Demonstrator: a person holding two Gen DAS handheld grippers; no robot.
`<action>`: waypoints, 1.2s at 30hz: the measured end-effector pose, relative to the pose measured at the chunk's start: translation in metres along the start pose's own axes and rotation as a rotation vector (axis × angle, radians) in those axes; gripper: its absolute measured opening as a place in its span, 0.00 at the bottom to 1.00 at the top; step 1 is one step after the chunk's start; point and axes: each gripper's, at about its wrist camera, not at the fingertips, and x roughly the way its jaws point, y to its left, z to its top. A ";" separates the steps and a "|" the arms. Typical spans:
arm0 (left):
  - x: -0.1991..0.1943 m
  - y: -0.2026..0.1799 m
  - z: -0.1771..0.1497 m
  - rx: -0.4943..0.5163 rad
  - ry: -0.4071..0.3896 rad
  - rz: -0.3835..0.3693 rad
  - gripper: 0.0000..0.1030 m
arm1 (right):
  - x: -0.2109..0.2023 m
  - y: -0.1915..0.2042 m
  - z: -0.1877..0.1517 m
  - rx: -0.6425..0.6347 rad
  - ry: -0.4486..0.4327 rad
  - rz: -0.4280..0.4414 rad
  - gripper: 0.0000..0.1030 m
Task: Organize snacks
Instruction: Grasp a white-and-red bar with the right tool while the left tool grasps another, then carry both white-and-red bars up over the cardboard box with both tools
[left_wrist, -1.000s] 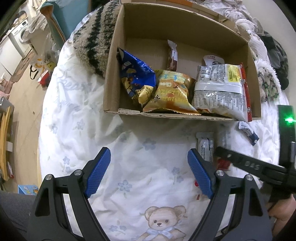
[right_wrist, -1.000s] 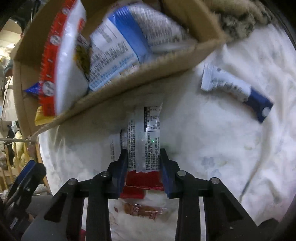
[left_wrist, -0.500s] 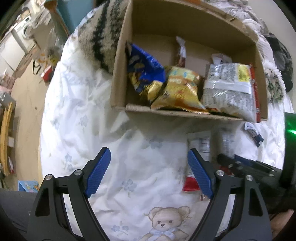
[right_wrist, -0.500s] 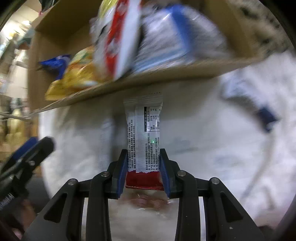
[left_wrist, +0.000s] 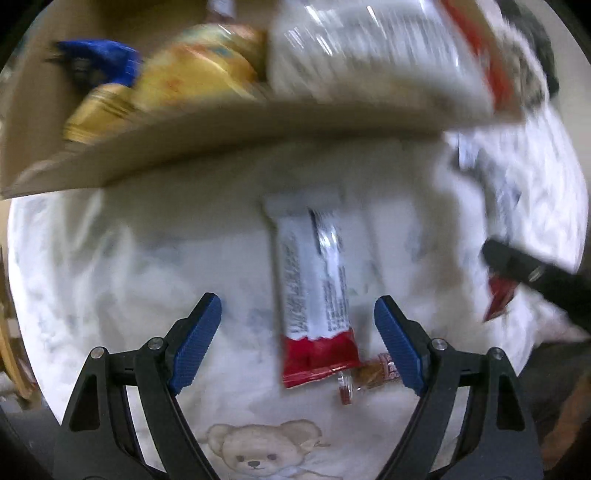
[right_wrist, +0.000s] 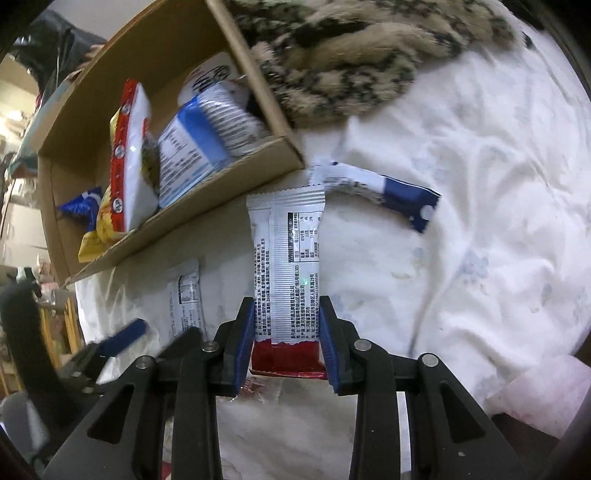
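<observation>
Snack bar, left wrist view: a silver-and-red bar (left_wrist: 314, 295) is seen flat on the white bedsheet (left_wrist: 110, 258), between the closing pads of the left gripper (left_wrist: 297, 339), untouched.
Box: the cardboard box (left_wrist: 221, 136) edge lies just beyond (contents blurred).
Right wrist view: the right gripper (right_wrist: 287, 336) is clamped on a second bar (right_wrist: 286, 266); small print unreadable.
Box contents: chip bags (right_wrist: 129, 158) stand inside.

A white bedsheet (right_wrist: 498, 206) with faint blue flowers spreads ahead of and beneath the tool. A teddy bear print (left_wrist: 258, 452) sits on it, right under the tool. A furry, dark-patterned blanket (right_wrist: 351, 62) lies bunched far ahead. Wooden furniture (right_wrist: 62, 325) stands off to the left, too blurred to identify.
</observation>
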 end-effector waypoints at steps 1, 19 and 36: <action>0.001 -0.002 0.000 0.023 -0.010 0.041 0.43 | -0.001 -0.006 0.001 0.006 -0.004 0.002 0.34; -0.057 0.087 -0.028 -0.209 -0.071 0.116 0.27 | -0.013 0.021 -0.016 -0.120 0.024 0.070 0.34; -0.170 0.093 -0.068 -0.304 -0.451 0.229 0.27 | -0.062 0.071 -0.038 -0.300 -0.051 0.411 0.34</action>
